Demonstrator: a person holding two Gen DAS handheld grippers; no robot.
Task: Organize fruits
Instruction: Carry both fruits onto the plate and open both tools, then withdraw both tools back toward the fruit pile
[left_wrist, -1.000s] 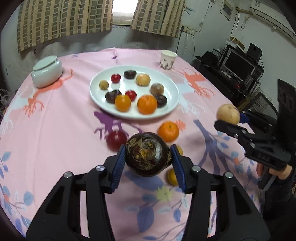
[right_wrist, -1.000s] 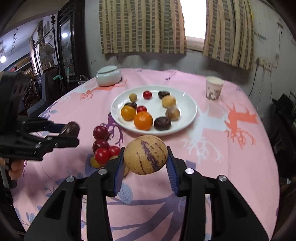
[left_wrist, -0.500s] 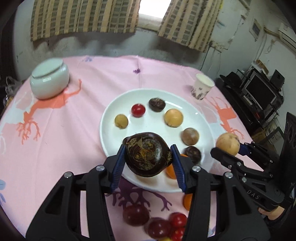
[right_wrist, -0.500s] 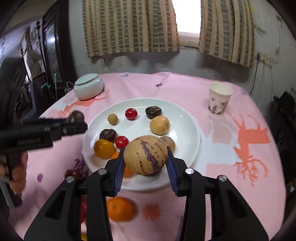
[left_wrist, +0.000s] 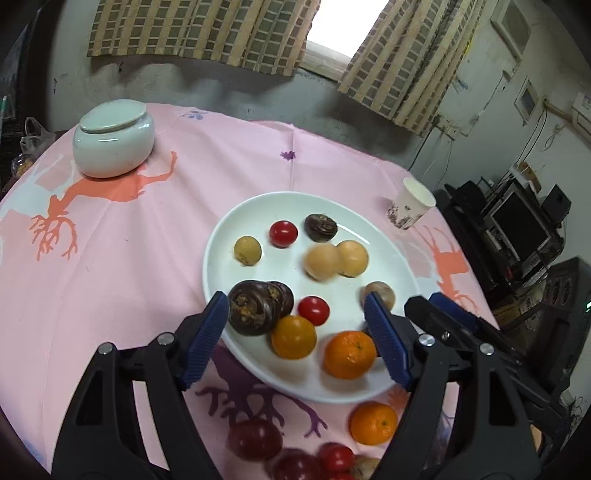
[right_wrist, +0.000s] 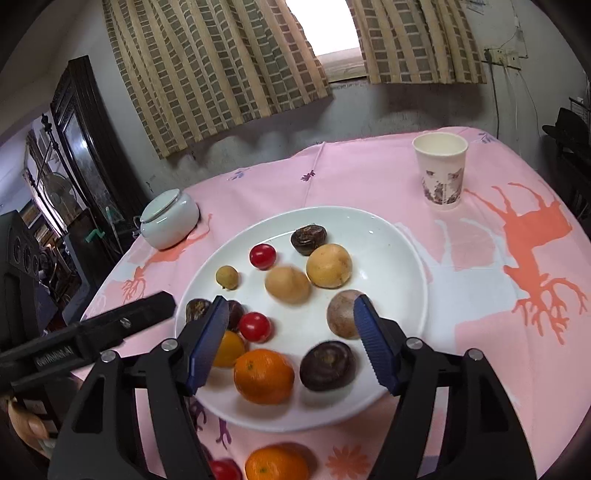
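Note:
A white plate (left_wrist: 225, 236) (right_wrist: 399, 266) holds several fruits. My left gripper (left_wrist: 295, 301) hangs over its near edge, jaws opening; the dark brown fruit (left_wrist: 255, 308) lies on the plate beside the left pad, free of any grip. My right gripper (right_wrist: 290, 301) is above the plate too, jaws opening. The tan fruit (right_wrist: 288, 285) (left_wrist: 323, 262) is blurred, lying loose beyond the fingers next to another tan fruit (right_wrist: 328, 266). An orange (right_wrist: 264, 376) and a dark fruit (right_wrist: 327, 365) sit between the right fingers on the plate. The left gripper's finger (right_wrist: 110, 328) shows at the left.
On the pink cloth near me lie an orange (left_wrist: 373, 422), dark red plums (left_wrist: 255, 439) and cherry tomatoes (left_wrist: 336, 456). A lidded white jar (left_wrist: 112, 140) stands far left, a paper cup (right_wrist: 441, 171) far right. Shelves with electronics (left_wrist: 517, 229) stand beside the table.
Both grippers moved forward from the loose fruits to over the plate, then opened. The dark fruit and the tan fruit left the jaws and now lie on the plate.

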